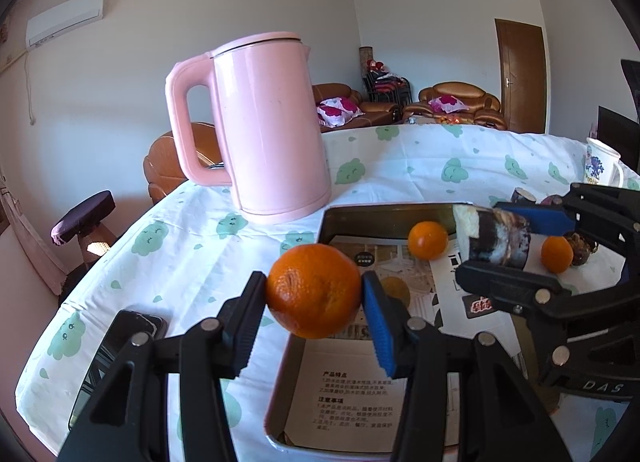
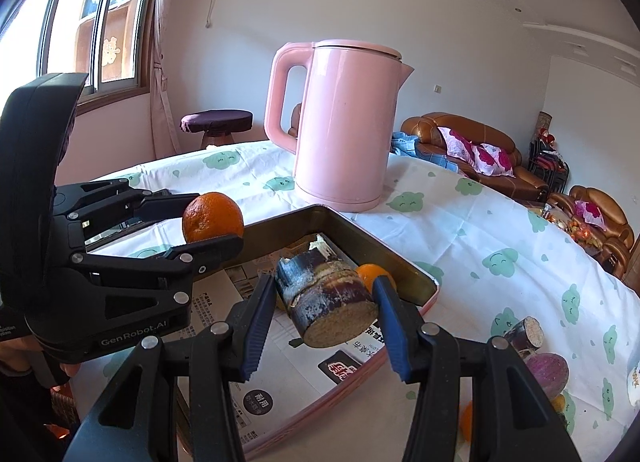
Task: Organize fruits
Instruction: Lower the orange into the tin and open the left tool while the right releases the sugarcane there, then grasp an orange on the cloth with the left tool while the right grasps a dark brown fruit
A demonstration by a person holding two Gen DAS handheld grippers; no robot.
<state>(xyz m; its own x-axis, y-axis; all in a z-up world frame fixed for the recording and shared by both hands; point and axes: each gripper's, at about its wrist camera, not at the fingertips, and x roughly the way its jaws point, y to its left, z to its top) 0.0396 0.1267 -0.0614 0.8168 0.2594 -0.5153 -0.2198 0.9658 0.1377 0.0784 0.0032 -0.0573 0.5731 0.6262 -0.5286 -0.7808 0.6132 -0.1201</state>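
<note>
My left gripper is shut on an orange mandarin, held over the near left part of the pink-rimmed tray. From the right wrist view the same mandarin shows between the left gripper's fingers. My right gripper is shut on a dark purple sugarcane piece, hanging above the tray; in the left view that piece sits at the right. A second mandarin lies inside the tray at the far side. Another mandarin rests on the cloth right of the tray.
A pink kettle stands just behind the tray. A phone lies left of it. Right of the tray are a sugarcane stub, a purple sweet potato and a printed mug. Printed paper lines the tray.
</note>
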